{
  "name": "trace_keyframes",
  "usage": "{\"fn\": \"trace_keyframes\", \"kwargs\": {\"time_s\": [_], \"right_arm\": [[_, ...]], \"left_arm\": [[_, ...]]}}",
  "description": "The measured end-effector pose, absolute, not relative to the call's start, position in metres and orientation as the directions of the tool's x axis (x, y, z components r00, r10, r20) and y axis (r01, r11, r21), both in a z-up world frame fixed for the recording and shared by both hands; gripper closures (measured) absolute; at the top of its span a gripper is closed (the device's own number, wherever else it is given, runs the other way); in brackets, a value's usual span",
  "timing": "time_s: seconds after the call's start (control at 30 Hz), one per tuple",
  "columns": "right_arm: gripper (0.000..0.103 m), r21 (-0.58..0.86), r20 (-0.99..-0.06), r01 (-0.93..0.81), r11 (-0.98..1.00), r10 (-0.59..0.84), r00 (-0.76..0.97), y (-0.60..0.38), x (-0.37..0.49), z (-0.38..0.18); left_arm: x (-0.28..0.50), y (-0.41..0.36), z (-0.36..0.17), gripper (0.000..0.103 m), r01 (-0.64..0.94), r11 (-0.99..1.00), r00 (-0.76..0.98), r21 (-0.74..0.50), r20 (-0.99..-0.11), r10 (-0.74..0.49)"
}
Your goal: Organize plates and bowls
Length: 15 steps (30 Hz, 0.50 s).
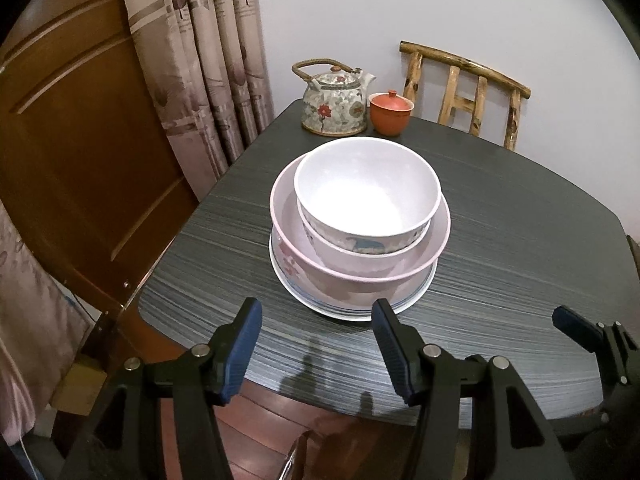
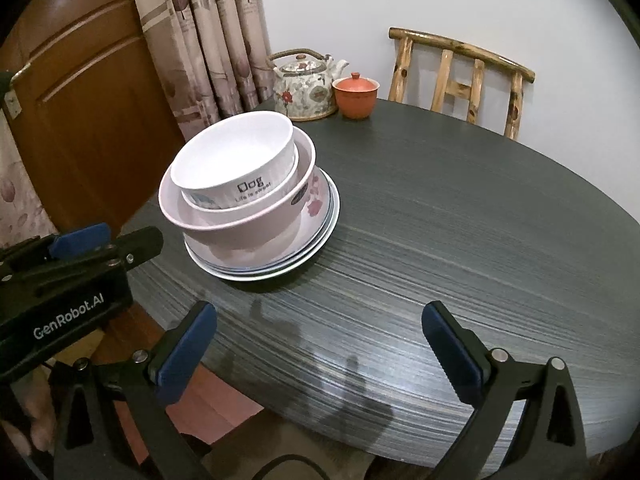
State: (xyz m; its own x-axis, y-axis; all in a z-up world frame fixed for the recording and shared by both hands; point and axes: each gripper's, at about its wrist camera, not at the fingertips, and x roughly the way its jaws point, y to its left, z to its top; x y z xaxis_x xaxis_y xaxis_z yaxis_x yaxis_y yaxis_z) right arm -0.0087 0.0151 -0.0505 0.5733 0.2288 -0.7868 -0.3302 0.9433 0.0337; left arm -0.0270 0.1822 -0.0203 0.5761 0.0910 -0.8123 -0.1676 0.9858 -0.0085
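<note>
Dark streaked table (image 1: 500, 264): stacked plates (image 1: 352, 310) directly on it mid-surface; floral teapot (image 1: 334, 106), lidded red cup (image 1: 390, 114) at far edge.

A: What is staying out of sight?
B: The bowls (image 2: 240, 184) are hiding how many plates (image 2: 276, 256) are lying beneath.
A: And that small print under "Dog"?
B: It is blurring.
</note>
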Motion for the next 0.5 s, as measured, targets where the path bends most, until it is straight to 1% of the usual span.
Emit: {"fn": "trace_keyframes", "kwargs": {"time_s": [0.5], "right_arm": [[0.001, 0.033, -0.799, -0.345, 0.938, 0.232, 0.554, 0.0211, -0.0084, -0.0557]], "left_arm": [[-0.0269, 0.1778, -0.0205, 0.045, -0.149, 0.989, 0.577, 0.007, -0.811, 0.093]]}}
